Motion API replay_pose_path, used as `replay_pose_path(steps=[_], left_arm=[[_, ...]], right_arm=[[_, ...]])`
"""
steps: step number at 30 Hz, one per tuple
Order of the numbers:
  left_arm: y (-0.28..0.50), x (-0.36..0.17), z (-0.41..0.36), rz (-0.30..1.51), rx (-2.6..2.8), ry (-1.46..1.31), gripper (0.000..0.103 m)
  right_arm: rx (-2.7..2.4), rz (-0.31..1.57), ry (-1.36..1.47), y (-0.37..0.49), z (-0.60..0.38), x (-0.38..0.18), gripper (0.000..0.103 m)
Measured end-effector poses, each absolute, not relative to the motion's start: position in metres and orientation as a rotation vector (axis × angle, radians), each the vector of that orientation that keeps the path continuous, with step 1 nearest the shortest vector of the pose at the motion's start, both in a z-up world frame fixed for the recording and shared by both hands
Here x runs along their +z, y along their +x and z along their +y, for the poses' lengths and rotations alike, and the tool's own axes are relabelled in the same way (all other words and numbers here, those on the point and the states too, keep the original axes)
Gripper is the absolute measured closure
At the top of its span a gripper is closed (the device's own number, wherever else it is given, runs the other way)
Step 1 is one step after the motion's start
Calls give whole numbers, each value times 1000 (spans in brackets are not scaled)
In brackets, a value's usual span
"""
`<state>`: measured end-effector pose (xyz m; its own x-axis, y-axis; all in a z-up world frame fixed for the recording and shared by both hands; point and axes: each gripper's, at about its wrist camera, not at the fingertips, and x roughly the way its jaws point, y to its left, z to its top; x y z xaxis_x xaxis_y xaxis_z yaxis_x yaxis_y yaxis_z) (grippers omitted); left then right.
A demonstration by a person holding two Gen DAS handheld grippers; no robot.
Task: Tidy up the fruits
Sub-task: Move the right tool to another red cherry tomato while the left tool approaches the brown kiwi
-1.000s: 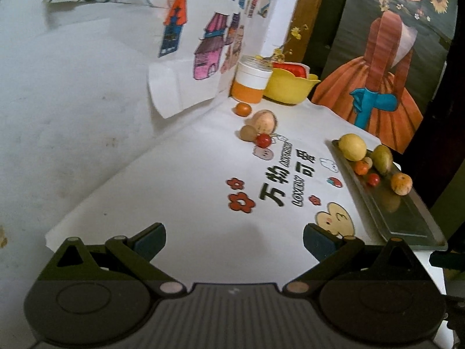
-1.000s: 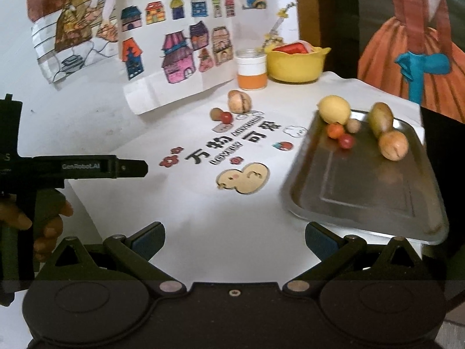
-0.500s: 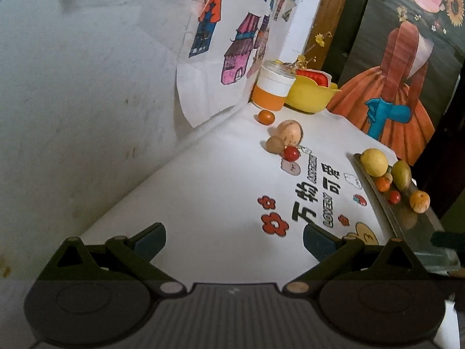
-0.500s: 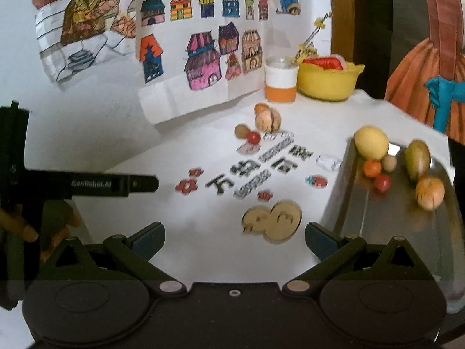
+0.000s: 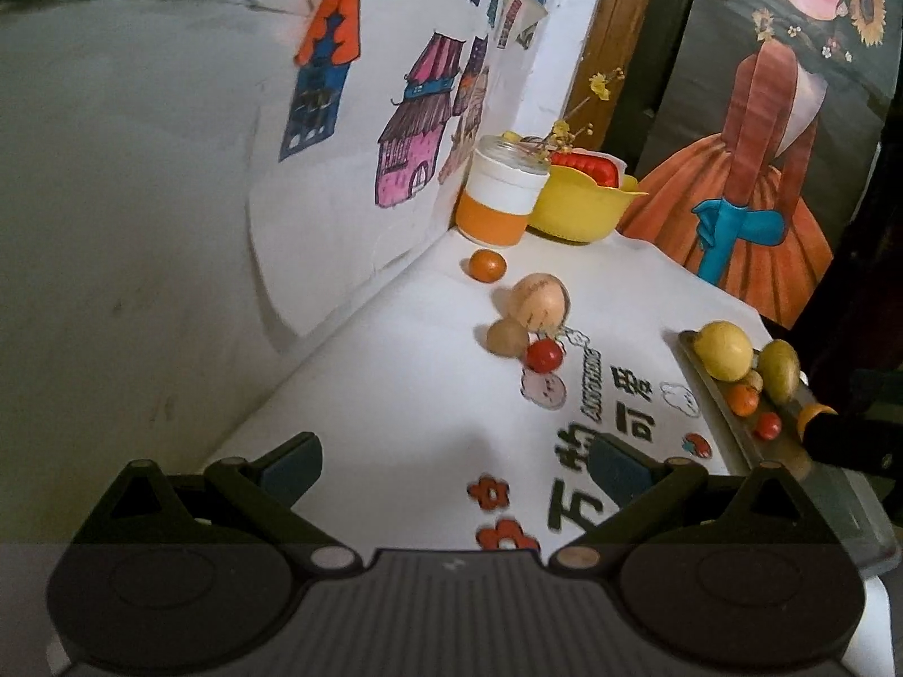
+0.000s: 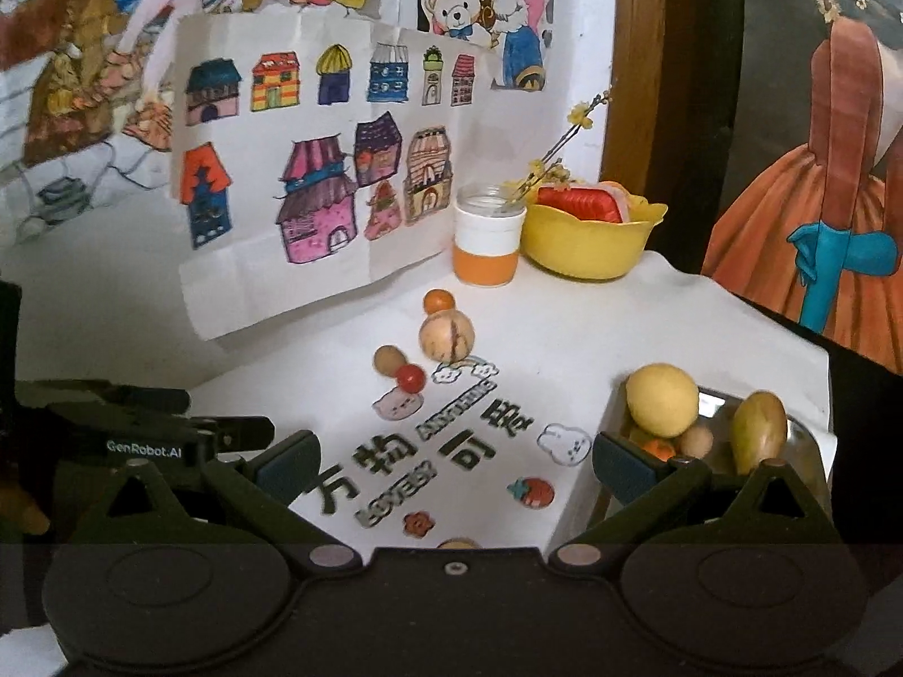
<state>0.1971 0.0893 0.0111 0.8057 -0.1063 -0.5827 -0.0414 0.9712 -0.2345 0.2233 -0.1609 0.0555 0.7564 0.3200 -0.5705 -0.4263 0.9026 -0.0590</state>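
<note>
four fruits (image 6: 420,350) on table (image 6: 564,338) | tray (image 6: 801,434) right, holding fruit | bowl (image 6: 587,242) behind

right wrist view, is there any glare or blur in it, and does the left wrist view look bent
Right wrist view: a bright reflection on the metal tray behind the yellow fruit, printed lettering slightly soft. Left wrist view: fisheye bends the wall drawing, corners dark, far right murky; the left tool casts a soft shadow on the table.

Metal tray (image 6: 801,429) half hidden behind the right jaws; small orange fruit (image 6: 657,447) mostly covered.
</note>
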Motion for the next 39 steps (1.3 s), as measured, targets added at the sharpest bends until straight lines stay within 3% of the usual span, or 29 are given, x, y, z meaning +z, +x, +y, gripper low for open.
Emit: replay_pose_path(steps=[7, 23, 27, 35, 39], left_arm=[[230, 10, 87, 636, -34, -238, 0], [290, 1, 78, 674, -50, -256, 0], [297, -2, 81, 670, -62, -287, 1], [307, -3, 85, 658, -118, -315, 14], [310, -6, 85, 663, -151, -326, 26]], right_arm=[[423, 565, -346, 243, -139, 28, 1], [533, 619, -313, 286, -126, 1, 1], [540, 634, -275, 297, -124, -3, 7], [548, 647, -241, 316, -115, -4, 21], [557, 659, -238, 326, -108, -7, 29]])
